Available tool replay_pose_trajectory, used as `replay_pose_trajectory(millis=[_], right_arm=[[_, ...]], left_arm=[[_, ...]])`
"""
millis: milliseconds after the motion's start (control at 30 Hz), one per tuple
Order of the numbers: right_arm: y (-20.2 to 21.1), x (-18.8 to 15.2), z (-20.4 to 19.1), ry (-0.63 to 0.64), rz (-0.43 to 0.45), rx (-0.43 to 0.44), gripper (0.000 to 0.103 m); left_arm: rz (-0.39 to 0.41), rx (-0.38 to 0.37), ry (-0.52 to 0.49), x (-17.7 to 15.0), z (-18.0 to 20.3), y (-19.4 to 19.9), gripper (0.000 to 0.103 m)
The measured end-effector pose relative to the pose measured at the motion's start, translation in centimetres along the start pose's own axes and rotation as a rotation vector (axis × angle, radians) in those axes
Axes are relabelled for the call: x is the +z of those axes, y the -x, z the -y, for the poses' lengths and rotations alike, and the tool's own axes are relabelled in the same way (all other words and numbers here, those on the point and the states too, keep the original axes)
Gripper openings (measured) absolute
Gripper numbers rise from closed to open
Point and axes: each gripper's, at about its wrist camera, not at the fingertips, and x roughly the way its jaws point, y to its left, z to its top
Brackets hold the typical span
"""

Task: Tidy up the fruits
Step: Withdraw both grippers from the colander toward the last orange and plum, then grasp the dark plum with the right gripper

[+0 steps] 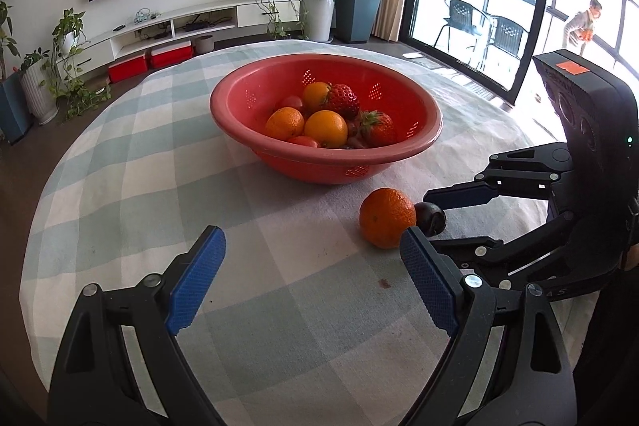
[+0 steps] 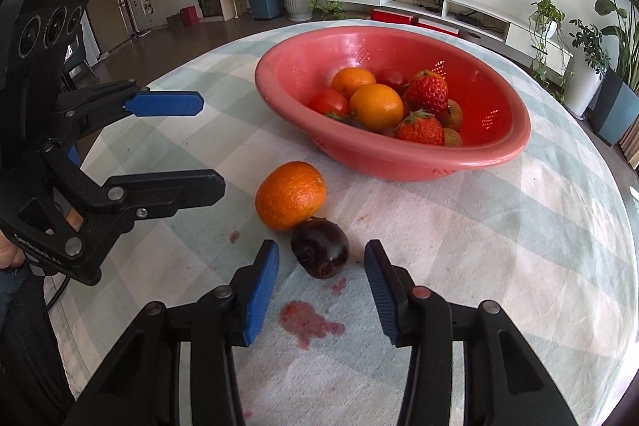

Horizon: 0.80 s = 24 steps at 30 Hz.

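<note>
A red colander bowl (image 1: 423, 106) (image 2: 515, 114) stands mid-table and holds oranges, strawberries and tomatoes. A loose orange (image 1: 386, 217) (image 2: 290, 195) lies on the cloth in front of it, touching a dark purple plum (image 2: 319, 253) (image 1: 431, 217). My right gripper (image 2: 321, 258) is open, its blue pads on either side of the plum, not touching it. It shows in the left wrist view (image 1: 415, 222) at the right. My left gripper (image 1: 311, 250) is open and empty, left of the orange; it shows in the right wrist view (image 2: 209, 142) at the left.
A round table with a pale green and white checked cloth (image 1: 159, 154) (image 2: 519, 226). Red juice stains (image 2: 309, 320) mark the cloth just before the plum. Potted plants, a TV shelf and glass doors stand beyond the table.
</note>
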Motion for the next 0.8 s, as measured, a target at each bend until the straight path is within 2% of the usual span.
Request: replay_pose_trajectory(millis=[167, 400, 567, 800], right_arm=[[-0.3, 0.3, 0.1, 0.005, 0.001, -0.003, 0.045], [-0.4, 0.7, -0.3, 0.033, 0.0, -0.01, 0.031], [0.0, 0.4, -0.4, 0.024, 0.004, -0.008, 0.03], [2.3, -0.1, 1.3, -0.066, 0.052, 0.01, 0.03]], left_arm=[[-0.002, -0.003, -0.004, 0.0, 0.1, 0.0, 0.089], [-0.007, -0.004, -0.019, -0.1, 0.4, -0.2, 0.089], [-0.011, 0.001, -0.049, -0.1, 1.0, -0.4, 0.089], [-0.035, -0.013, -0.123, 0.5, 2.8, -0.8, 0.089]])
